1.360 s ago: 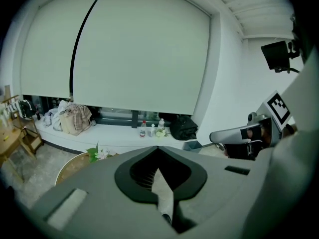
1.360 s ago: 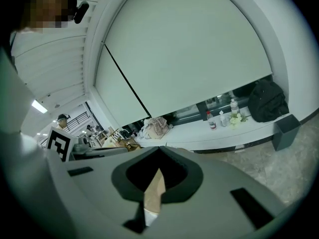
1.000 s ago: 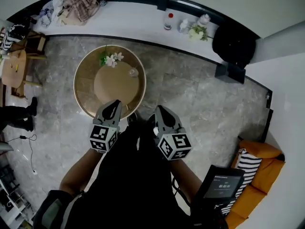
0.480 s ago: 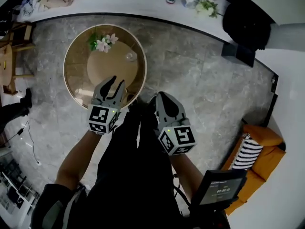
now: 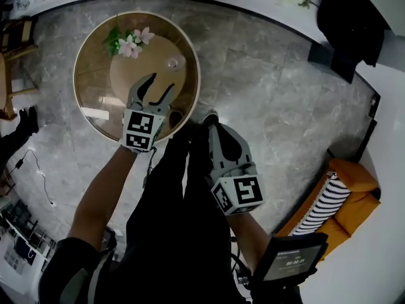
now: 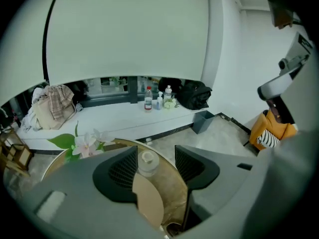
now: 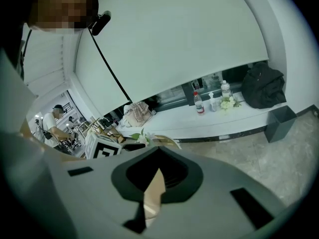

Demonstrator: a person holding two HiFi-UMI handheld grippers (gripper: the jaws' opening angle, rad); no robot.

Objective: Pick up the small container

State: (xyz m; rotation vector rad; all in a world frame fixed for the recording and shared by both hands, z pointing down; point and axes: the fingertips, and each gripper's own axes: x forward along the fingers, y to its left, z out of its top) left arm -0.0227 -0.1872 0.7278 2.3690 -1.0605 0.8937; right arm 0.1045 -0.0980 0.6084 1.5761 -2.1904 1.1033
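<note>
Grey stone floor [image 5: 266, 100] all round, w/ the round glass-topped desk [image 5: 95, 100] as the one big thing in reach. The left hand-held gripper [image 5: 159, 84] hangs over the desk's near half, jaws spread and opening, nothing pinched. In its own view the small container [image 5: 172, 63] sits framed in the gap between the pads but farther on, no contact. The right hand-held gripper [image 5: 211, 120] is off the desk's near rim over the floor, jaws pressed together, empty. Flowers [image 5: 130, 43] stand on the desk's far-left part. The container, a clear little jar w/ lid, stands upright on the desk's far-right part, apart from the flowers and nearer the right rim than the centre. Likely trouble: the jar looks light and the glass slick, so a jaw tip clipping it on the way in could shove or tip it, and it hasn't much desk before the right rim, then floor. Closing early, or off-centre, would prob squirt it sideways. Room: the desk's middle betw gripper and jar is bare, so a straight run in is free; flowers only matter if the approach drifts left.
</note>
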